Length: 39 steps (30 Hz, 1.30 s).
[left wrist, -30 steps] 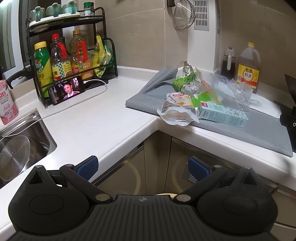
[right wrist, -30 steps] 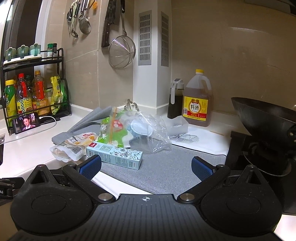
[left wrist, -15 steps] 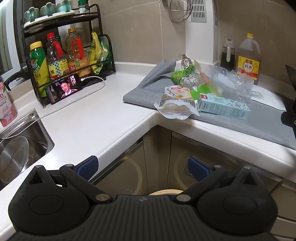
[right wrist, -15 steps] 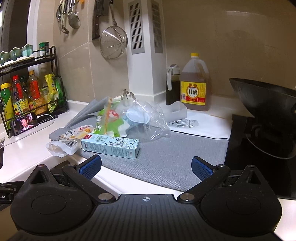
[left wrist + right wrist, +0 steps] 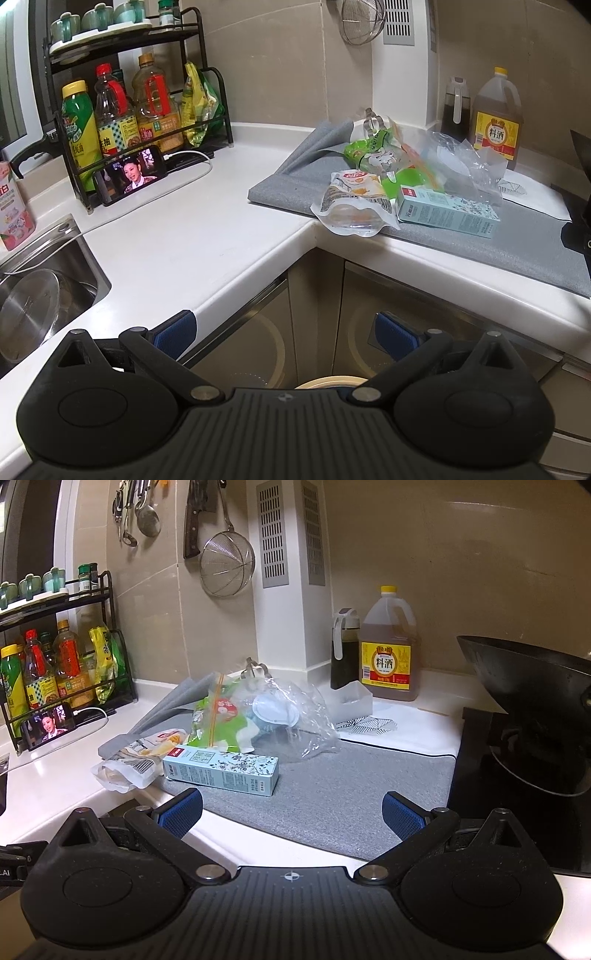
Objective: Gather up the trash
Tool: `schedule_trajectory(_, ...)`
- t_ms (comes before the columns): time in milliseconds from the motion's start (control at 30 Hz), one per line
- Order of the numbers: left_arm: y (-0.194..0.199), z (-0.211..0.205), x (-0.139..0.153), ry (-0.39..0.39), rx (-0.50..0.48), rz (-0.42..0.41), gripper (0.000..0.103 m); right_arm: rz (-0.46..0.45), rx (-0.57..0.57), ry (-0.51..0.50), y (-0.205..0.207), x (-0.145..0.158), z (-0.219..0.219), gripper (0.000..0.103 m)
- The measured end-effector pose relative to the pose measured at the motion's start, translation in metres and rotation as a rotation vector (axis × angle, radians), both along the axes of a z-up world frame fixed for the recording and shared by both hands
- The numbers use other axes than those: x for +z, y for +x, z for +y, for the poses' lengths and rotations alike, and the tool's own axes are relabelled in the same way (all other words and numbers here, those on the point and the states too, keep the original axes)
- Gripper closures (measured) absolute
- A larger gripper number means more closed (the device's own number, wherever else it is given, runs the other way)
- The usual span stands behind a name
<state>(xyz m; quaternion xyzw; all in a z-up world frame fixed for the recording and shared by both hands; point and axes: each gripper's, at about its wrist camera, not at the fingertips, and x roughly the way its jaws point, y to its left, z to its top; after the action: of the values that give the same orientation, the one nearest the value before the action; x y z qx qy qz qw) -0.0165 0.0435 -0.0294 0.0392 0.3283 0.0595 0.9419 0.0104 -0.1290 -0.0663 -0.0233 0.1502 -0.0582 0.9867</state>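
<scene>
Grey mat (image 5: 354, 790) at twelve o'clock carries every piece of trash uncollected: clear bag (image 5: 291, 716) holding a white lid, green packet (image 5: 218, 720) at its nine, pale box (image 5: 221, 770) in front, flat pouch (image 5: 129, 760) overhanging the counter edge. Right gripper (image 5: 291, 812) and left gripper (image 5: 284, 332) gape wide, empty.

free: bare mat (image 5: 332, 794) near right of carton (image 5: 221, 770) | left: white worktop (image 5: 177, 236) open | blocked right: wok (image 5: 532, 686) | far: bottles (image 5: 388, 653)

Both views shift — trash (image 5: 221, 738) nearer.
</scene>
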Motion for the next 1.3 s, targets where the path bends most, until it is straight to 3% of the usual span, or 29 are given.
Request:
schedule_trajectory(867, 0.008, -0.004, -0.005, 0.019, -0.014, 0.022, 0.000, 0.019, -0.011, 0.010, 0.009, -0.004, -0.007, 0.000)
schedule_trajectory(1300, 0.043, 0.005, 0.004, 0.002, -0.032, 0.019, 0.000, 0.034, 0.004, 0.018, 0.041, -0.007, -0.011, 0.000)
